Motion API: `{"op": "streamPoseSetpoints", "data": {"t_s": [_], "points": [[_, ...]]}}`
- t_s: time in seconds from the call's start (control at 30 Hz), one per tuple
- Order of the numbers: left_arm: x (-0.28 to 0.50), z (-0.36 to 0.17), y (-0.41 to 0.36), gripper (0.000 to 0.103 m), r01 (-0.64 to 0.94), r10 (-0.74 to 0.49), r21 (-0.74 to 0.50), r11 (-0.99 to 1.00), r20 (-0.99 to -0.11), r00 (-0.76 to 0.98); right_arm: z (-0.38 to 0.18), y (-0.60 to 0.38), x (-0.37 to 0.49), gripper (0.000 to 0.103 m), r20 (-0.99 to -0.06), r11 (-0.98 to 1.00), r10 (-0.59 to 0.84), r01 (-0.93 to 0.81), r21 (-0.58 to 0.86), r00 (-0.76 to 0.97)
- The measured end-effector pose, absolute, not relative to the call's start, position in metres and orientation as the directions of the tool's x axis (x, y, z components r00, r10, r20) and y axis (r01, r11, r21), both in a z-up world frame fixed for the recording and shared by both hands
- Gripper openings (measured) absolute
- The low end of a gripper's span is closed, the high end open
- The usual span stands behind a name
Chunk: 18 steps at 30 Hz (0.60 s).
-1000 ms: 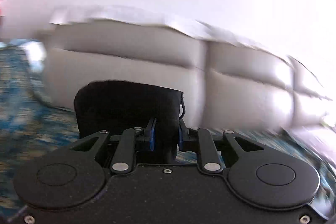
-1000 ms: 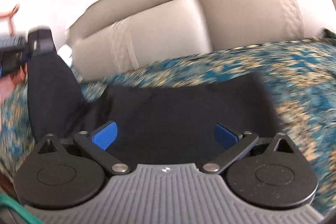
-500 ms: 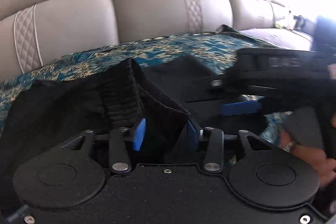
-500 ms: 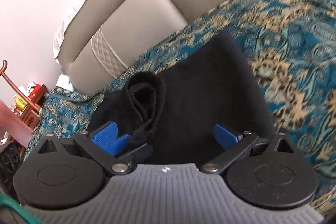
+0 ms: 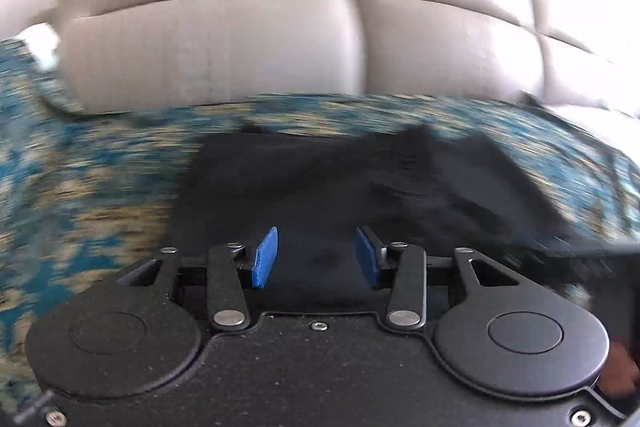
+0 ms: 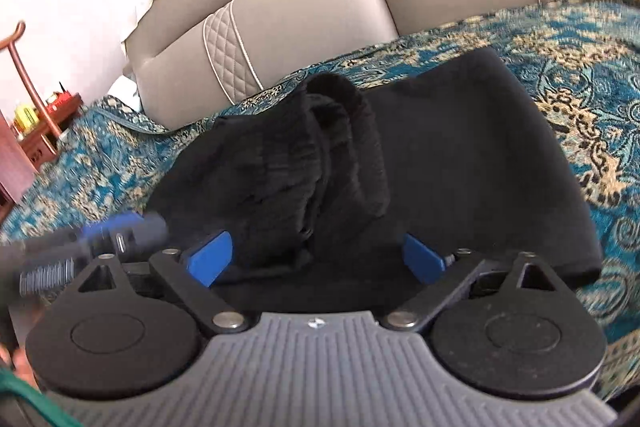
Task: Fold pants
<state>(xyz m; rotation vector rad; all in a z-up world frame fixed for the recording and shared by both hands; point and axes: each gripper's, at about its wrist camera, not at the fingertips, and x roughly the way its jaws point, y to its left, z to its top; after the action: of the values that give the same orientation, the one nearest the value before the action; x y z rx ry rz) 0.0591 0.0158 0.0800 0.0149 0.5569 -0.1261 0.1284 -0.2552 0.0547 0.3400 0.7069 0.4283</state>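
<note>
Black fabric pants [image 6: 460, 163] lay folded on the teal-and-gold patterned bedspread [image 6: 580, 67], below the beige padded headboard [image 6: 320, 7].
Your left claw [image 5: 316, 259] had just narrowed slightly, gripping nothing; your right claw [image 6: 318, 255], just narrowing, gaped wide, pads clear of cloth.

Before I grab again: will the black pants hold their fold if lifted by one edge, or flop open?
Likely flop. The pants are soft knit, already slumped in loose bunched folds near the waistband, so one-edge lifting would probably let layers slide apart. They look light and thin at the flat edge, so they should drag easily across the patterned cover rather than hold shape.
</note>
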Motion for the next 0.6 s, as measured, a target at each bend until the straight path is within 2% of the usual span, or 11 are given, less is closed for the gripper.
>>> {"op": "streamPoseSetpoints", "data": {"t_s": [0.1,0.2,0.43,0.47,0.5,0.6], "points": [[0.068,0.07,0.028,0.037,0.03,-0.002,0.043,0.999,-0.551,0.835,0.055,-0.238,0.121,0.087,-0.533,0.878,0.458,-0.266,0.399,0.712],[0.081,0.051,0.031,0.036,0.001,0.048,0.075,0.997,-0.643,0.764,0.053,-0.223,0.119,0.081,-0.523,0.899,0.412,-0.239,0.367,0.746],[0.08,0.044,0.036,0.034,0.001,0.027,0.043,0.999,-0.647,0.762,0.05,-0.193,0.131,0.077,-0.506,0.951,0.278,-0.159,0.267,0.817],[0.082,0.046,0.037,0.034,0.002,0.016,0.028,1.0,-0.65,0.76,0.051,-0.188,0.134,0.071,-0.508,0.956,0.27,-0.166,0.24,0.818],[0.083,0.048,0.039,0.033,0.002,0.006,0.012,1.0,-0.651,0.759,0.052,-0.184,0.138,0.057,-0.51,0.961,0.259,-0.167,0.219,0.82],[0.08,0.061,0.042,0.033,0.005,-0.015,-0.018,1.0,-0.639,0.769,0.058,-0.185,0.148,0.035,-0.516,0.966,0.241,-0.154,0.207,0.822]]}}
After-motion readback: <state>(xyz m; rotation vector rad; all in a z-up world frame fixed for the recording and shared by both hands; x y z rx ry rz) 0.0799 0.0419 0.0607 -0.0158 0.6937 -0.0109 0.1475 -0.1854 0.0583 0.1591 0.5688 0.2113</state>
